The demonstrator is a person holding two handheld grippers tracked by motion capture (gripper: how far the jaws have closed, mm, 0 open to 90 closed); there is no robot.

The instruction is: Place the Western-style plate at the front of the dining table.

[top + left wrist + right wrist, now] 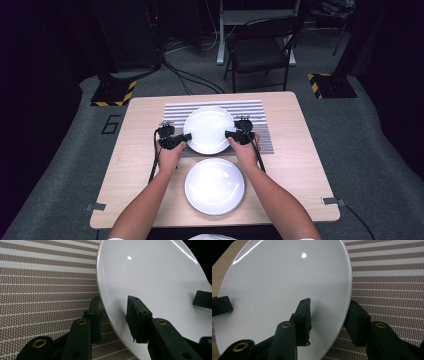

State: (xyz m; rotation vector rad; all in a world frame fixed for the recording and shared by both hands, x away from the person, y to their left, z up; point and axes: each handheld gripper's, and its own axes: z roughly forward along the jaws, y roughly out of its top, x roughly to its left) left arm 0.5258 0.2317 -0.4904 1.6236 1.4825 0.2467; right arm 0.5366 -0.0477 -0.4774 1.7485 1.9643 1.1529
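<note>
Two white plates sit on the wooden bench (135, 165). The far plate (209, 129) lies over the striped placemat (260, 125), and the near plate (215, 186) rests on bare wood just in front of it, between the person's forearms.

From the high view, the left gripper (176, 140) meets the far plate's left edge and the right gripper (236, 134) meets its right edge, each held in a hand; whether the plate is lifted or still flat on the mat cannot be told from there.

The left gripper view shows the hold closely: the plate (155, 282) has its rim passing between the two black fingers (136, 315), one above the glossy face and the other below the rim over the woven brown-and-white mat (42, 290), so the left gripper (115, 317) is grasping the plate's edge. The tip of the other gripper shows at the far rim.

The right gripper view mirrors this: the right gripper (329, 315) straddles the rim of the plate (282, 282), one of its fingers (303, 312) on top, one beneath, clamped on the edge, with the mat (392, 282) alongside.

Beyond the bench, the high view shows a dark folding chair (260, 50) on grey carpet.
</note>
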